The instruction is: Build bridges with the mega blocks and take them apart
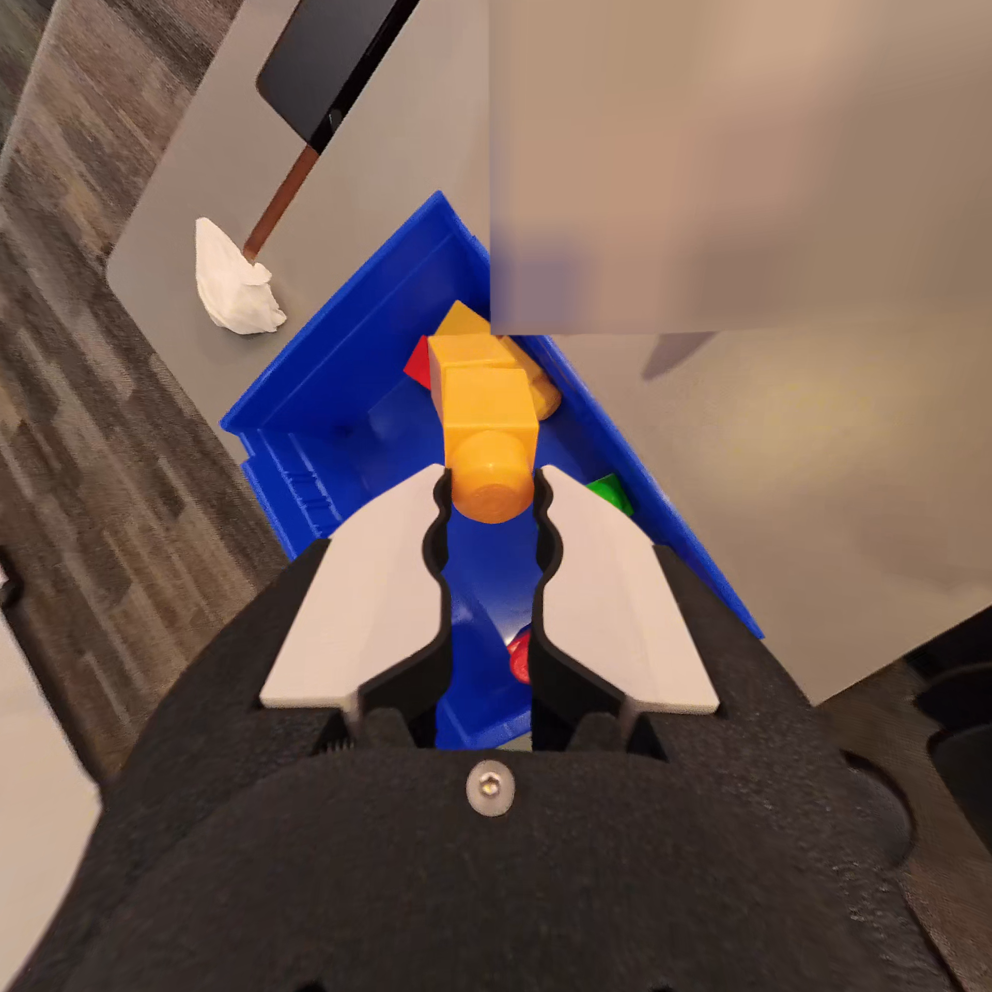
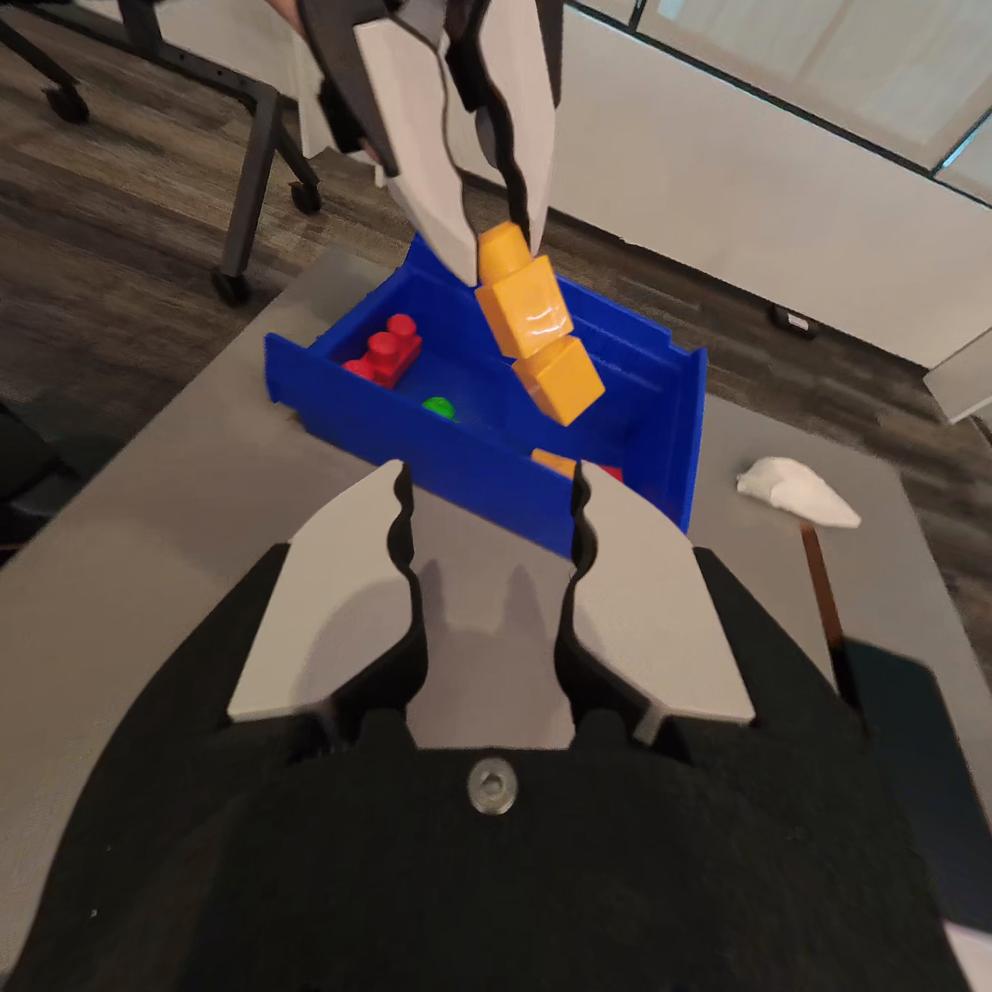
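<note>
Closest in the right wrist view, the right gripper [image 2: 491, 483] hangs low over the grey table [image 2: 188, 510] with its fingers spread and nothing between them, their tips just short of the near wall of the blue bin [image 2: 472, 456]. The bin sits at the centre of that frame. A red block [image 2: 389, 349] lies in its left part, a green piece [image 2: 439, 407] near the middle, and slivers of orange and red show at its near right corner.

Above the bin, the left gripper [image 2: 496, 241] comes down from the top of the frame, pinching the top stud of a yellow block stack [image 2: 531, 322] that hangs tilted over the bin, lower end toward the right. From the left wrist view, the left gripper's [image 1: 489, 472] fingers press on that round stud, with the yellow block stack [image 1: 486, 397] running away from the camera toward more blocks in the bin below.

Farther off, a white crumpled cloth [image 2: 800, 491] lies on the table at the right edge beside a thin brown stick [image 2: 818, 585].

It looks like the take-apart stage, or the carrying of a joined piece. Next, I'd guess, the free gripper must take the lower block so the two can pull it loose.
</note>
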A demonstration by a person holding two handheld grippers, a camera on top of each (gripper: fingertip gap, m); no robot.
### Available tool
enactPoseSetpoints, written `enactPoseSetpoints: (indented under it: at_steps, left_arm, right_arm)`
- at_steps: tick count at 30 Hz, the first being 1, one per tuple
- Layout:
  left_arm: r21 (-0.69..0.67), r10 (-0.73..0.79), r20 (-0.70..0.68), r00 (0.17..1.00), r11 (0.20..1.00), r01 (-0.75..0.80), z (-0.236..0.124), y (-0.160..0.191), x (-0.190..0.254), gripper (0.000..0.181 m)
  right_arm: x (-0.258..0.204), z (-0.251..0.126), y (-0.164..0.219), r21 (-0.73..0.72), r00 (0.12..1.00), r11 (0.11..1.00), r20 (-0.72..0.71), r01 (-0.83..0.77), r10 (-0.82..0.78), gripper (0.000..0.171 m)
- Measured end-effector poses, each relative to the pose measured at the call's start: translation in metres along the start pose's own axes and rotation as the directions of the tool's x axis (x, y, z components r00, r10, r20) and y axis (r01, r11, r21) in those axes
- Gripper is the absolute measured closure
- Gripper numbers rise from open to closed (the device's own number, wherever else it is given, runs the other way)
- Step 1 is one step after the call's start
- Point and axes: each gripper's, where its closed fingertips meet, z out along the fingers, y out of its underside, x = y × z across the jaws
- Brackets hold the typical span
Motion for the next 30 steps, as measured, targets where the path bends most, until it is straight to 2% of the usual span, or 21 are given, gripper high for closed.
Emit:
enactPoseSetpoints:
  at_steps: [6,8,10,13,15,16,17,18,21,24,26,27,30]
  left_arm:
    - [0.021,-0.021,-0.008,1.0,1.0,0.021,-0.016,0.005,0.003,0.152]
    - [0.041,-0.013,0.006,1.0,0.999,0.013,-0.025,0.005,0.0,0.152]
    - [0.072,-0.023,-0.017,1.0,0.997,0.024,-0.033,0.004,0.0,0.152]
    - [0.102,-0.031,-0.042,0.999,0.994,0.035,-0.039,0.006,-0.002,0.152]
    - [0.09,-0.03,-0.02,0.999,0.995,0.031,-0.037,0.013,-0.011,0.152]
    - [0.086,-0.037,-0.021,0.999,0.996,0.039,-0.034,0.017,-0.014,0.152]
    - [0.087,-0.052,-0.027,0.998,0.995,0.054,-0.032,0.021,-0.016,0.152]
    - [0.091,-0.064,-0.034,0.997,0.994,0.067,-0.03,0.024,-0.017,0.152]
    - [0.076,-0.058,-0.02,0.998,0.995,0.059,-0.027,0.039,-0.02,0.152]
    - [0.069,-0.036,-0.042,0.998,0.997,0.039,-0.023,0.05,-0.015,0.152]
    - [0.042,-0.021,-0.069,0.997,0.999,0.024,-0.017,0.054,-0.01,0.152]
    - [0.029,-0.004,-0.072,0.997,1.0,0.006,-0.014,0.054,-0.008,0.152]
    - [0.027,0.037,-0.097,0.995,0.999,-0.035,-0.009,0.046,0.0,0.151]
  right_arm:
    - [0.019,0.089,-0.021,-0.067,0.969,0.969,0.082,0.238,-0.233,0.118]
    - [0.016,0.109,-0.024,-0.092,0.95,0.951,0.135,0.296,-0.283,0.119]
    - [0.019,0.123,-0.029,-0.1,0.929,0.928,0.129,0.36,-0.346,0.121]
    - [0.016,0.138,-0.035,-0.104,0.907,0.906,0.155,0.41,-0.392,0.136]
    - [0.01,0.144,-0.027,-0.137,0.899,0.902,0.232,0.409,-0.372,0.162]
    - [0.008,0.147,-0.021,-0.163,0.9,0.903,0.262,0.398,-0.35,0.17]
    - [0.009,0.15,-0.017,-0.184,0.905,0.905,0.269,0.384,-0.33,0.171]
    - [0.011,0.152,-0.014,-0.193,0.914,0.912,0.266,0.363,-0.307,0.168]
    - [0.013,0.153,-0.006,-0.208,0.937,0.936,0.266,0.284,-0.225,0.145]
    - [0.011,0.15,-0.002,-0.221,0.943,0.945,0.283,0.24,-0.173,0.133]
    - [0.005,0.144,-0.011,-0.211,0.937,0.943,0.293,0.256,-0.189,0.127]
    - [0.002,0.141,-0.017,-0.207,0.934,0.938,0.285,0.278,-0.214,0.119]
    - [-0.01,0.131,-0.037,-0.209,0.922,0.925,0.294,0.319,-0.251,0.116]
